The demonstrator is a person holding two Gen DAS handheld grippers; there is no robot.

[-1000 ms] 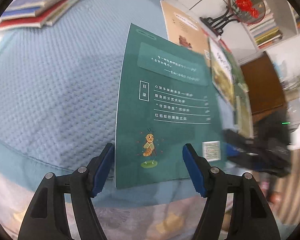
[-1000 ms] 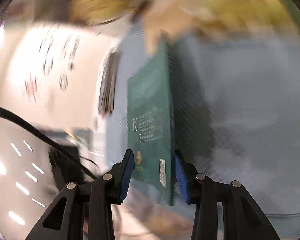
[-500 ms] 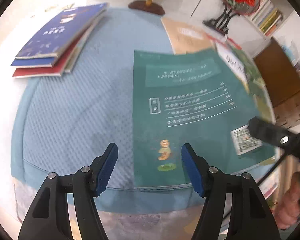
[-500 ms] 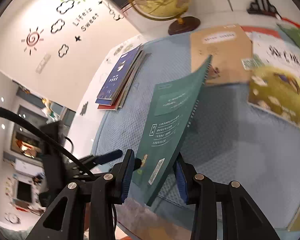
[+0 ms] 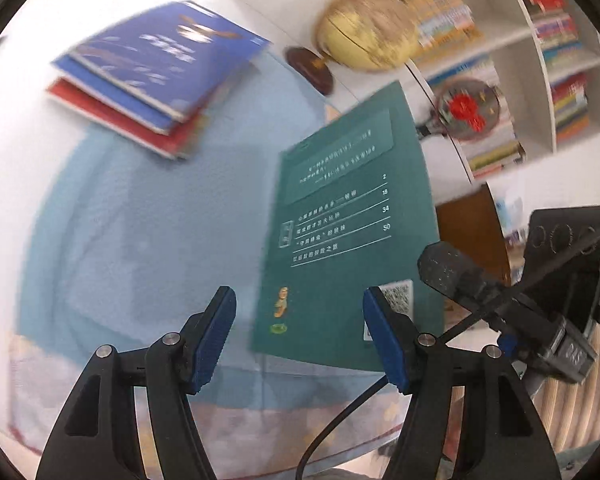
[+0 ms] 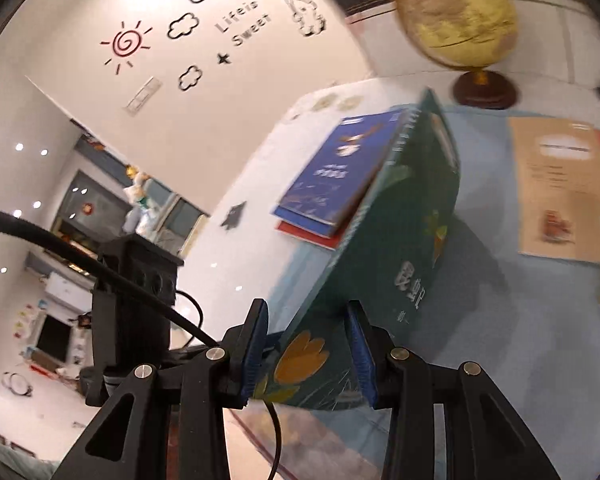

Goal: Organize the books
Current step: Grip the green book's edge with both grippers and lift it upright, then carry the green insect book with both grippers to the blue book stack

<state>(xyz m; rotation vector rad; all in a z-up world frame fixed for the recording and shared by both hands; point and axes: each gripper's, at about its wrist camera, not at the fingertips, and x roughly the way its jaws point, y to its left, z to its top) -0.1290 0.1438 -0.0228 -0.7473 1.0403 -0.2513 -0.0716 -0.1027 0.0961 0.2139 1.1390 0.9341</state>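
Right hand-held gripper [image 6: 306, 350]: jaws narrow, pads pressed on the near lower corner of the green book [image 6: 384, 248], which it carries clear of the bench [image 6: 520, 320]. In the left wrist view the same gripper comes in from the right edge and meets the book beside its barcode patch.

Left hand-held gripper [image 5: 298, 336]: jaws fairly wide, nothing between the pads; it hangs just in front of the book's near edge, not touching it (a spare hand for now).

Green book [image 5: 352, 232]: held aloft, tilted, over the blue cloth [image 5: 140, 232] that covers the bench. Long axis runs away from the gripper, from the clamped near end up towards the globe [image 6: 456, 16]. The back cover, with its contents list and page numbers, faces the left gripper; the illustrated front cover with the orange flower faces the other way, to the right wrist camera's right. The spine is the upper edge in the right wrist view.

Stack [image 5: 160, 80]: blue book on top, red beneath, lying flat at the far left of the bench, well apart from the held book. Tan book [image 6: 560, 184]: flat on the cloth, to the right.

Step in hand, as judged: transfer of one picked-up book towards the stack. Next move calls for carrying it left over the stack, rolling it flat with its edges squared to the blue cover, then releasing; the free gripper could steady the far end, since a thin book held by one corner may droop or swing.
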